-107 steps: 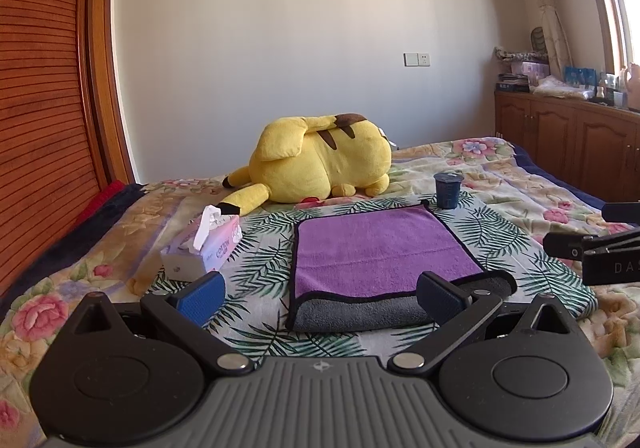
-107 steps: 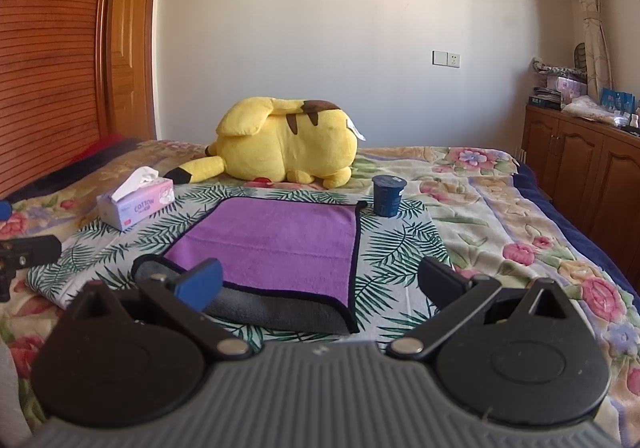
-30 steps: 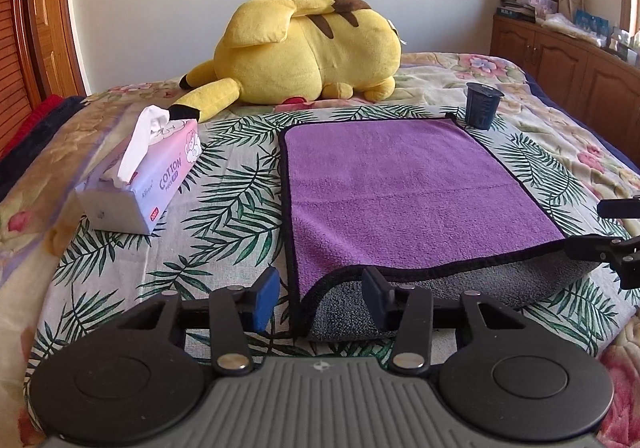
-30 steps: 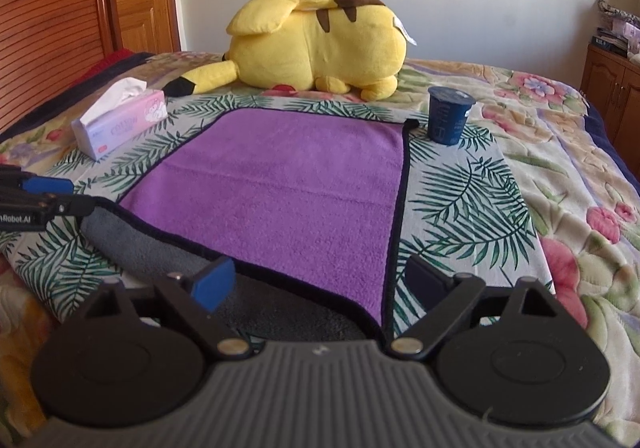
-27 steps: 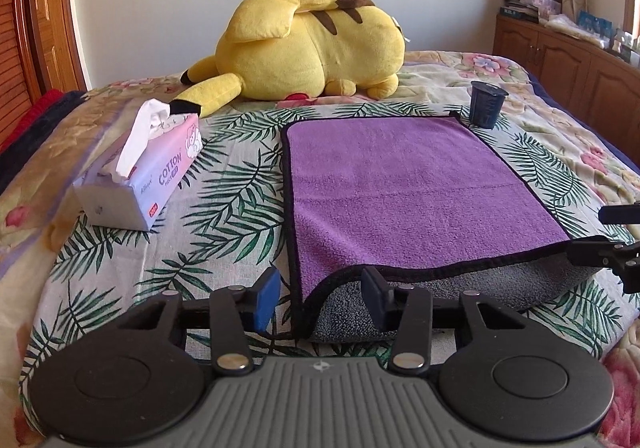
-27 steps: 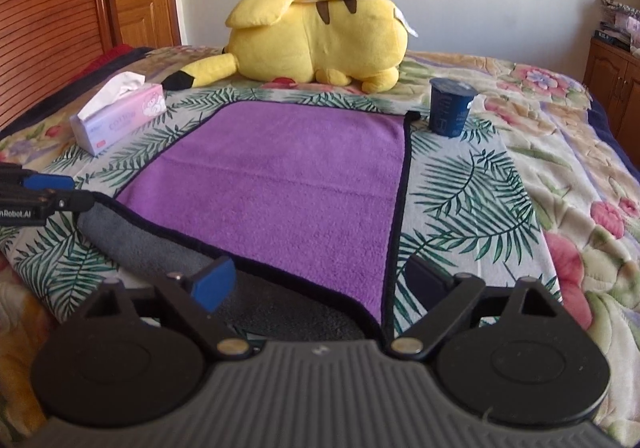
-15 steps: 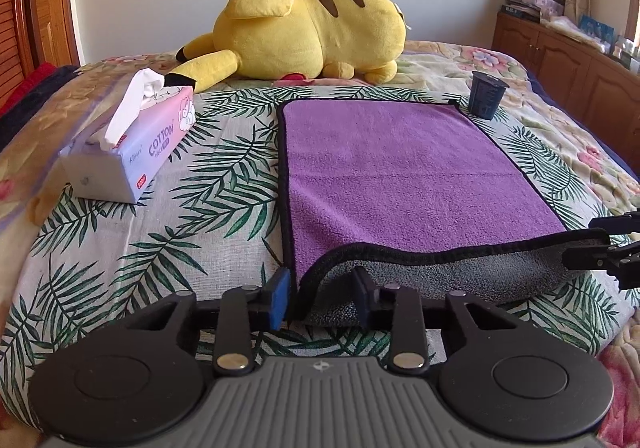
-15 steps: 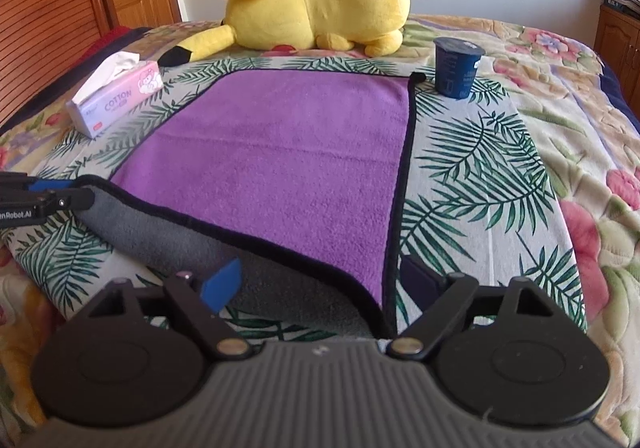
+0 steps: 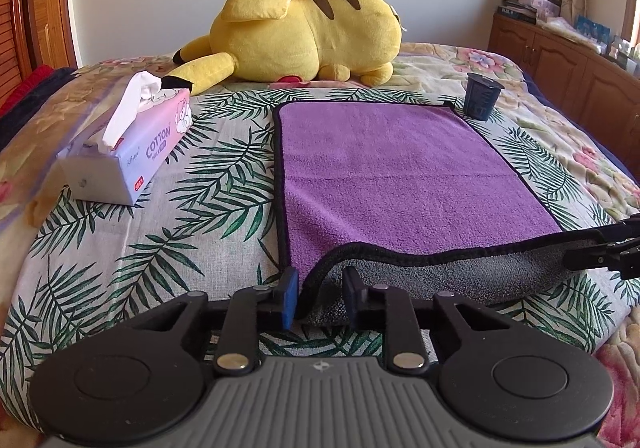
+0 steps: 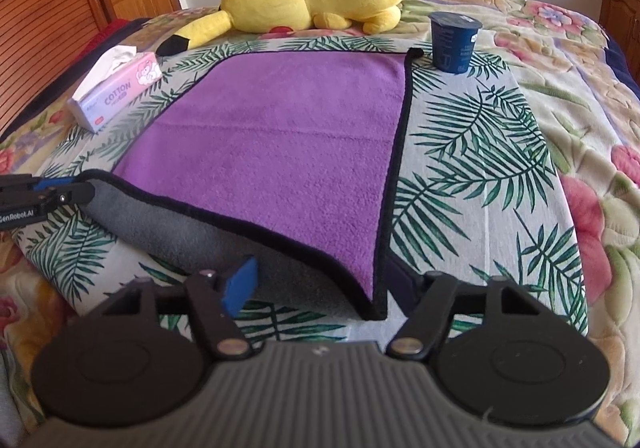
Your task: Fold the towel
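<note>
A purple towel (image 9: 384,175) with black trim and a grey underside lies flat on the bed; it also shows in the right wrist view (image 10: 288,143). Its near edge is turned up, showing grey. My left gripper (image 9: 318,298) has its jaws narrowly apart around the towel's near left corner, which sits between the pads. My right gripper (image 10: 320,286) is open, its fingers straddling the near right corner. Each gripper's tip shows at the edge of the other's view.
A yellow plush toy (image 9: 308,31) lies at the back of the bed. A tissue box (image 9: 128,151) sits left of the towel. A dark blue cup (image 10: 455,39) stands at the towel's far right corner. Wooden cabinets (image 9: 568,67) line the right wall.
Both grippers moved forward and down to the towel's near corners. The left jaws have narrowed around the left corner; the near edge has lifted a little.
</note>
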A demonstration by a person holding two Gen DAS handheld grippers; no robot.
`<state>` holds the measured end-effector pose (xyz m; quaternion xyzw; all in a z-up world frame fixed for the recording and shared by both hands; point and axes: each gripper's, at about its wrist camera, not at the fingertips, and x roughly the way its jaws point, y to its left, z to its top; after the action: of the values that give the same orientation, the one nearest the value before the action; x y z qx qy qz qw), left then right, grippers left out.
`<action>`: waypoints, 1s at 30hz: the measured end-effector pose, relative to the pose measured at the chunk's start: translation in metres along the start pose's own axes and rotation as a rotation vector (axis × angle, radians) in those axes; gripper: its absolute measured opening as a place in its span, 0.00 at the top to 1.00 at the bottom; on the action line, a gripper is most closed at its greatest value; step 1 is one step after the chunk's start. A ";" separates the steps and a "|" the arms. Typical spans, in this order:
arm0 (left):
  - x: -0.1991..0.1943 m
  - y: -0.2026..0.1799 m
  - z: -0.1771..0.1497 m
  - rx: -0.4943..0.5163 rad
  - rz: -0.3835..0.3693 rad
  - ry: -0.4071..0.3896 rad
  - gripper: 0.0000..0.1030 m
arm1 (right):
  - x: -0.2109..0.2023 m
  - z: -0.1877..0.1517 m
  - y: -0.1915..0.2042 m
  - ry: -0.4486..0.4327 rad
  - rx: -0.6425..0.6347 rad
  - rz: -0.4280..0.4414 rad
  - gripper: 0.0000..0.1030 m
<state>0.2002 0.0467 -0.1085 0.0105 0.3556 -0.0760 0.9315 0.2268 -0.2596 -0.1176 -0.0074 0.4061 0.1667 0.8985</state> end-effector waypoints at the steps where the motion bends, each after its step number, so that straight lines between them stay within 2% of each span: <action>1: 0.000 0.000 0.000 -0.001 0.000 0.000 0.99 | -0.001 0.000 -0.001 0.005 0.004 0.005 0.37; 11: 0.002 0.001 -0.001 0.003 0.000 0.009 1.00 | -0.003 0.000 -0.008 0.037 0.017 0.022 0.51; 15: 0.004 0.002 -0.002 -0.003 0.001 0.017 1.00 | -0.002 0.000 -0.006 0.041 0.010 0.029 0.54; 18: 0.004 0.001 -0.003 0.005 0.000 0.019 1.00 | -0.002 0.000 -0.006 0.042 0.005 0.031 0.61; 20: 0.004 0.000 -0.003 0.011 0.000 0.018 1.00 | -0.003 0.000 -0.006 0.042 0.001 0.027 0.77; 25: 0.004 0.001 -0.003 -0.002 -0.025 0.025 1.00 | -0.003 0.000 -0.006 0.033 -0.005 0.026 0.79; 27: 0.003 0.001 -0.003 -0.003 -0.029 0.022 1.00 | -0.004 0.000 -0.005 0.029 -0.010 0.030 0.82; 29: 0.003 0.001 -0.003 -0.004 -0.034 0.020 1.00 | -0.004 0.000 -0.004 0.024 -0.013 0.027 0.90; 30: 0.002 0.001 -0.003 -0.007 -0.038 0.020 1.00 | -0.005 0.000 -0.004 0.020 -0.012 0.028 0.90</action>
<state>0.2000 0.0474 -0.1126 0.0014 0.3654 -0.0922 0.9263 0.2253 -0.2647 -0.1147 -0.0089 0.4143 0.1814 0.8918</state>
